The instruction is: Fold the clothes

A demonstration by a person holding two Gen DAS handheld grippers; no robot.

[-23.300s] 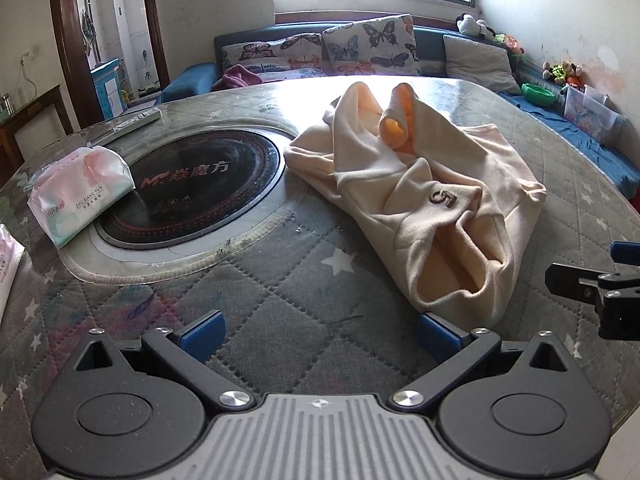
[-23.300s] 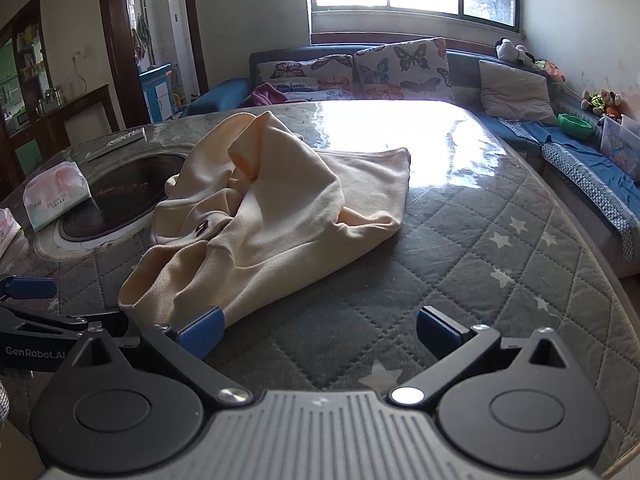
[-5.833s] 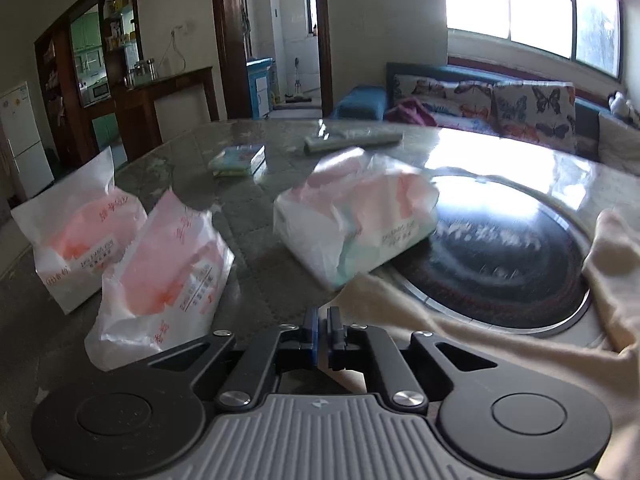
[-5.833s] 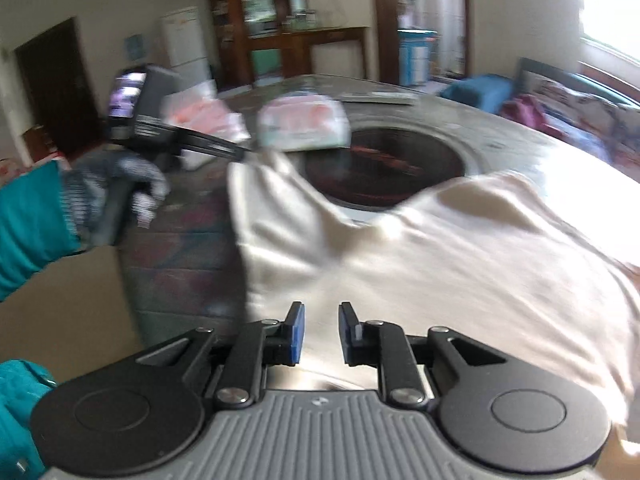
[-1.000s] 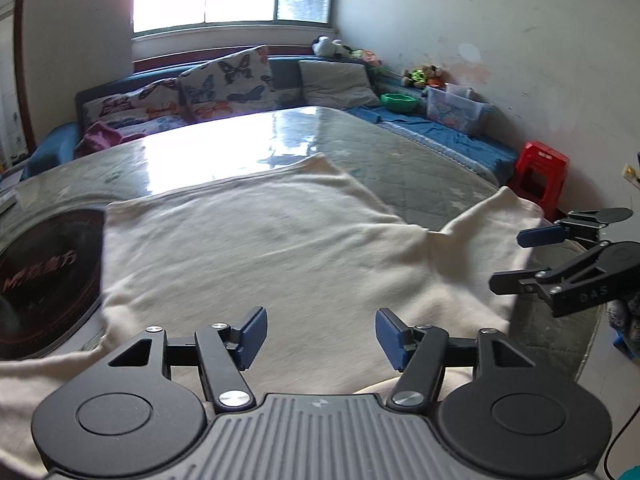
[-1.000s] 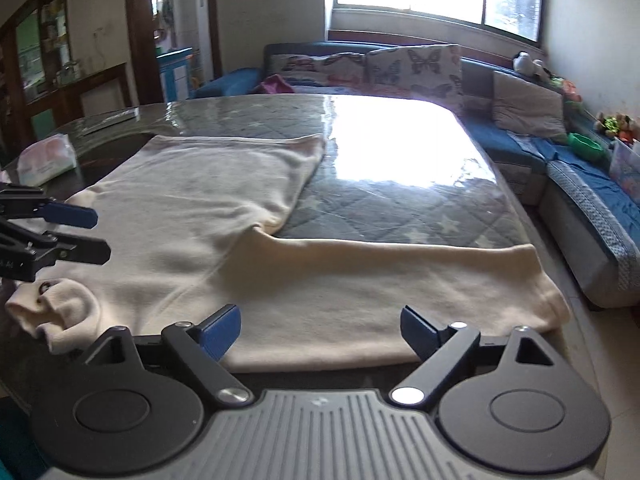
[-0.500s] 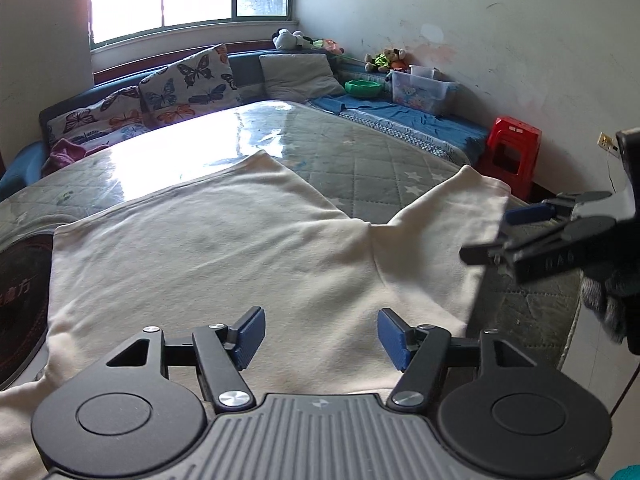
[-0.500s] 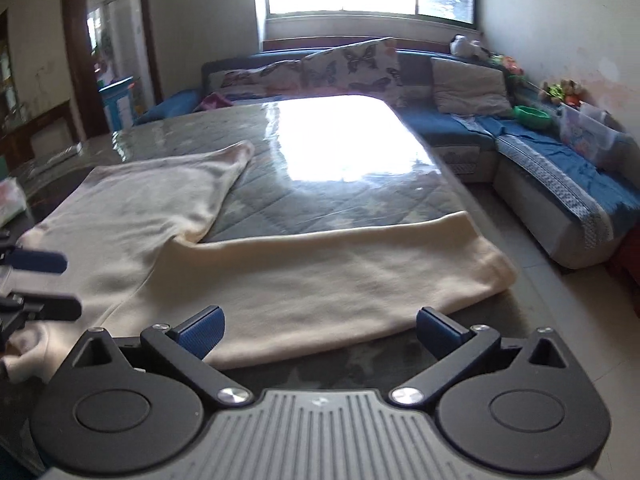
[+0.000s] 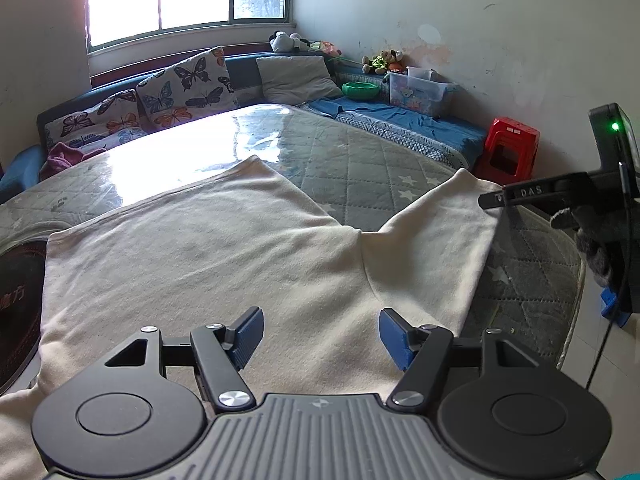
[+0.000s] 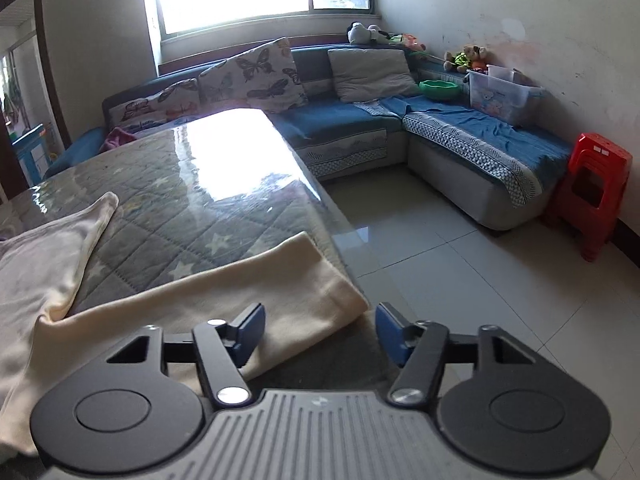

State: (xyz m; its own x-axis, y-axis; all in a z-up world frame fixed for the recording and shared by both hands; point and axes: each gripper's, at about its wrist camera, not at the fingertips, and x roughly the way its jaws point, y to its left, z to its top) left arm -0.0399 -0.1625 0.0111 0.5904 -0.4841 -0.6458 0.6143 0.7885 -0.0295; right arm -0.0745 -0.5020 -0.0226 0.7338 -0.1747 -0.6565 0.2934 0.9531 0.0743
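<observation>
A cream garment (image 9: 224, 248) lies spread flat on the quilted table (image 9: 360, 160), one sleeve (image 9: 440, 232) reaching toward the right edge. My left gripper (image 9: 321, 334) is open and empty just above the garment's near part. The right gripper shows at the right of the left wrist view (image 9: 490, 199), its tips beside the sleeve's cuff. In the right wrist view the right gripper (image 10: 320, 332) is open and empty, hovering over the end of the sleeve (image 10: 280, 288) at the table's corner. The garment's body (image 10: 44, 264) lies at left.
A dark round hotplate (image 9: 16, 280) is set in the table at left. A blue corner sofa (image 10: 460, 152) with cushions stands behind. A red stool (image 10: 592, 192) and a plastic box (image 10: 504, 94) are at right. Tiled floor (image 10: 460, 280) lies beyond the table edge.
Both views have swung to the right. The right gripper has moved to the sleeve's cuff at the table corner. The garment lies unchanged.
</observation>
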